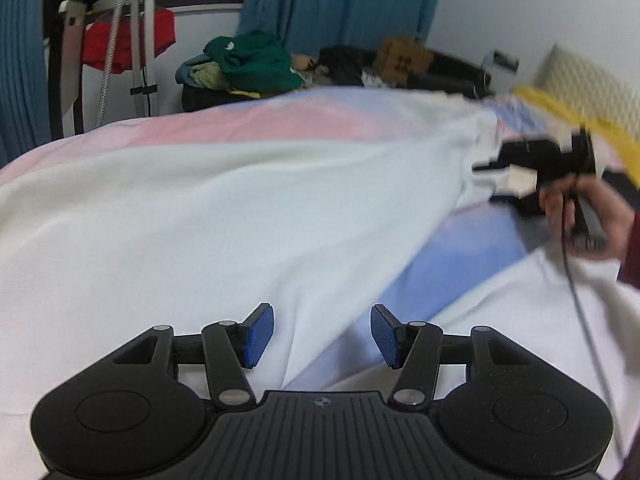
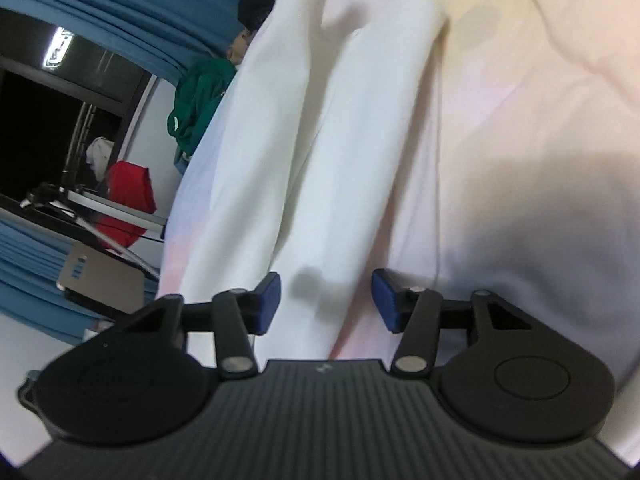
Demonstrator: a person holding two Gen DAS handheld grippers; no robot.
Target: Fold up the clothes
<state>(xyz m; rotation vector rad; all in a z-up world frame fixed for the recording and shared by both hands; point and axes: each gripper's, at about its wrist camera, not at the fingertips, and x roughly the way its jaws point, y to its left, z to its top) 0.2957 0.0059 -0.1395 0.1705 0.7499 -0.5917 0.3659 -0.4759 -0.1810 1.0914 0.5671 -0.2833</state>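
A white garment [image 1: 240, 208] lies stretched across a bed sheet [image 1: 240, 124] with pink, blue and white bands. My left gripper [image 1: 322, 336] hovers open just over a fold of it, blue pads apart and touching nothing. At the right of the left wrist view, a hand [image 1: 580, 216] holds my right gripper [image 1: 490, 182] at the garment's raised far end, blurred. In the right wrist view the garment [image 2: 340, 140] runs as two long rolled folds between the pads of my right gripper [image 2: 326, 302], which stand apart from the cloth.
A pile of green clothes [image 1: 256, 64] and a cardboard box [image 1: 400, 56] sit beyond the bed's far edge. A red garment [image 1: 128, 40] hangs on a metal stand at the left. Blue curtains [image 1: 340, 0] cover the back wall. A pillow [image 1: 592, 84] and a yellow cloth [image 1: 580, 120] are far right.
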